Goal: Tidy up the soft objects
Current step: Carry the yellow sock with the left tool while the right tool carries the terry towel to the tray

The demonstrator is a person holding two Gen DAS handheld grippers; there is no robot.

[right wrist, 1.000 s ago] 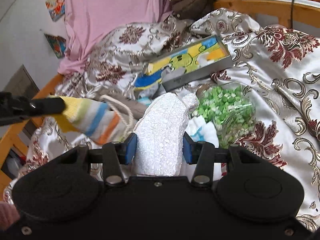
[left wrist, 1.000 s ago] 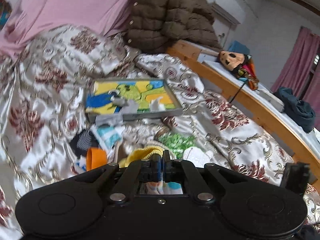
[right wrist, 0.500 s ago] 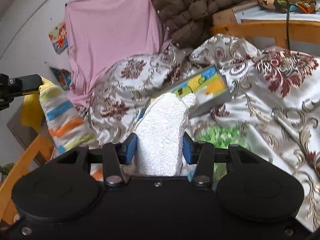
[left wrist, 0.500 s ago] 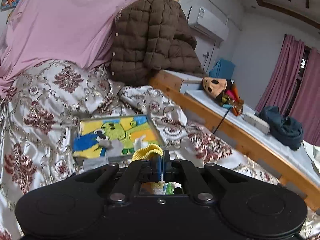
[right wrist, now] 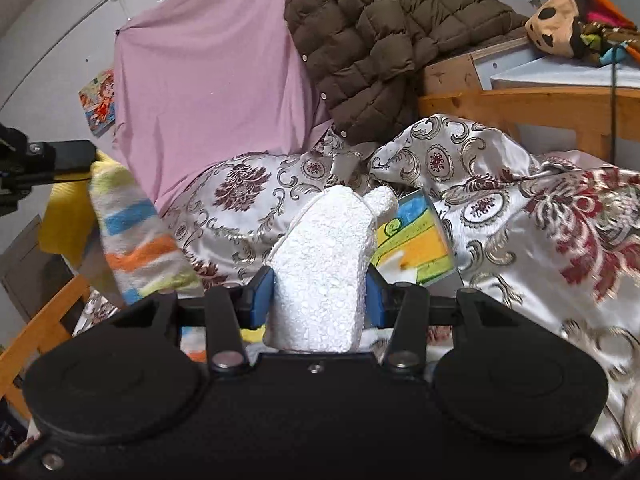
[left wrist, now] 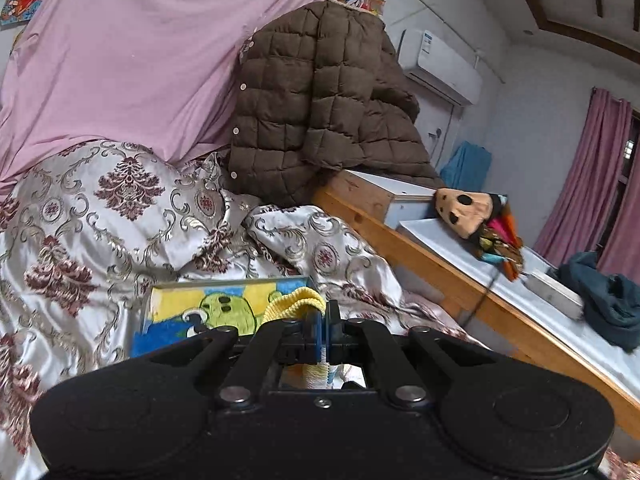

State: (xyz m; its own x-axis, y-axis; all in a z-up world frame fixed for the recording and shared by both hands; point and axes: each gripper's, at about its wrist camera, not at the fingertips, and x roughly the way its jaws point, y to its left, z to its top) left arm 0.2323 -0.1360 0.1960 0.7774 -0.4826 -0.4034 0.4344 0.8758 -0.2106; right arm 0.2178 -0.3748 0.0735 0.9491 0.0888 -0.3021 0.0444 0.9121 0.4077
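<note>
Holding one soft item in each claw, both lifted clear of the bed. Right claw (right wrist: 320, 300) is part-way open, blue pads pressed on either side of a white fuzzy sock (right wrist: 326, 276) that stands upright between the jaws, toe end up. Left claw (left wrist: 322, 330) is clamped nearly fully closed on the yellow cuff of a striped sock (left wrist: 294, 307); in the right wrist view the same sock (right wrist: 132, 248) hangs down from the left claw at frame left, bands of blue, orange, yellow and white, hanging free and touching nothing I can see. Just beyond the claws sits a shallow box (left wrist: 224, 308) with a cartoon lining in yellow, green and blue, resting on the floral satin quilt (left wrist: 100, 216); its interior is mostly hidden by the claws, so cannot tell what is already in it. Farther back: pink sheet (left wrist: 132, 52) hung up, brown puffer jacket (left wrist: 320, 104) draped over the wooden bed frame (left wrist: 432, 268). On the ledge to the right, a plush toy (left wrist: 468, 214) and a dark blue garment (left wrist: 608, 304). Judgement: task is mid-way at best, two socks picked and in the air, neither placed yet; they don't look like a matching pair. Left to do: drop or sort both, likely into the box, then any remaining items below, which are out of view here.
</note>
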